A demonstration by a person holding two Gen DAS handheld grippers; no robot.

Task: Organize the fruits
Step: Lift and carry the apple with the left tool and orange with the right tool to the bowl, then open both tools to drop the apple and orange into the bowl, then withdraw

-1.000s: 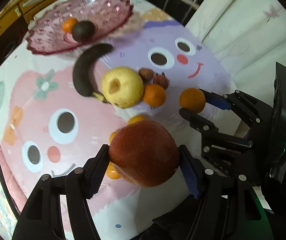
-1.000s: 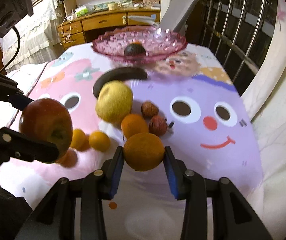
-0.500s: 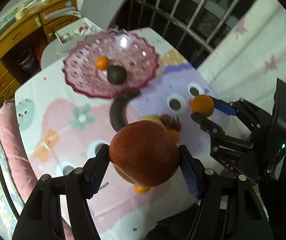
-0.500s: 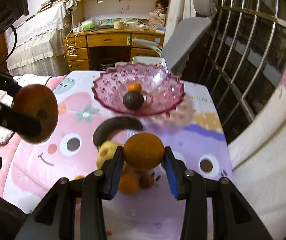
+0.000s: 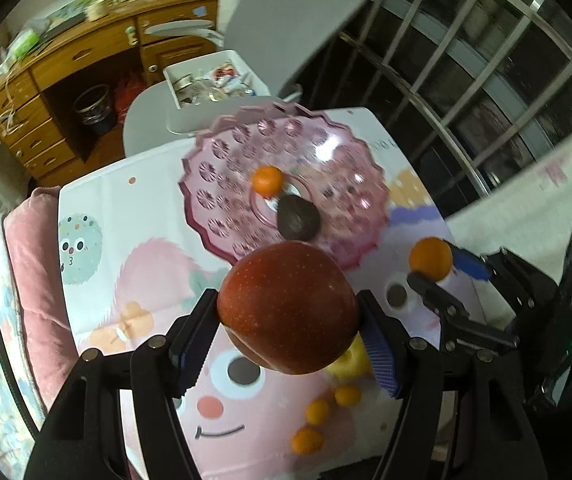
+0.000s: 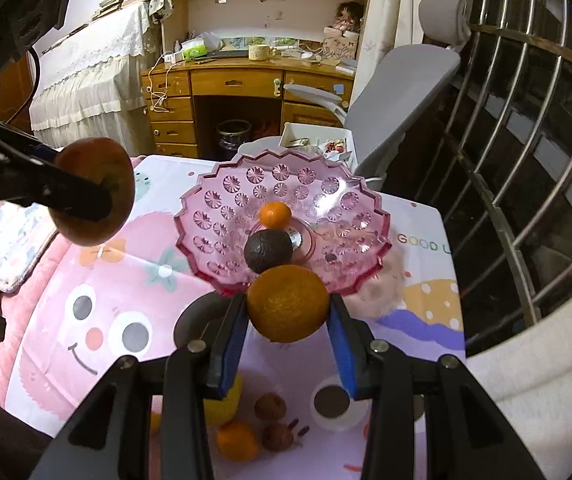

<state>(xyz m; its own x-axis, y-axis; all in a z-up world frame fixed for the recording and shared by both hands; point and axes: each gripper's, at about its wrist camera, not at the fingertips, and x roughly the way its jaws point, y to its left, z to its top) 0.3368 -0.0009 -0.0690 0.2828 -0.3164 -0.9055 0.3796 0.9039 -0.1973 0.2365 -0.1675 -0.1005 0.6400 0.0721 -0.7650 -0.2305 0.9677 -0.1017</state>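
The left hand-held gripper (image 5: 288,338) pinched a red apple (image 5: 288,306) between its blue pads, the fruit filling the lower middle of the left wrist view and hanging clear above the cartoon-printed cloth (image 5: 134,248). In the right wrist view the same apple (image 6: 94,192) showed at the left edge of the frame, with a dark finger crossing in front of it.

The right hand-held gripper (image 6: 288,334) was clamped on an orange (image 6: 288,303), held in the lower middle of its own view just in front of the near rim of the pink glass bowl (image 6: 226,184). From the left wrist camera that orange (image 5: 431,253) appeared at the right of the frame, gripped by the other tool's dark fingers.

The bowl (image 5: 222,176) sat in the upper middle of the left wrist view, on the far part of the cloth. Inside it lay a small orange (image 5: 268,180) and, touching or just beside it, a dark avocado (image 5: 298,218).

Loose fruit lay on the cloth below the grippers. In the right wrist view, along the bottom of the frame, sat a yellow fruit (image 6: 226,404) partly hidden behind a finger, an orange piece (image 6: 238,440) and two small brownish-red fruits (image 6: 271,406). In the left wrist view three small orange fruits (image 5: 318,412) clustered at the lower middle.

A grey chair (image 6: 398,96) and a wooden desk with drawers (image 6: 242,80) stood beyond, in the upper part of the frame.
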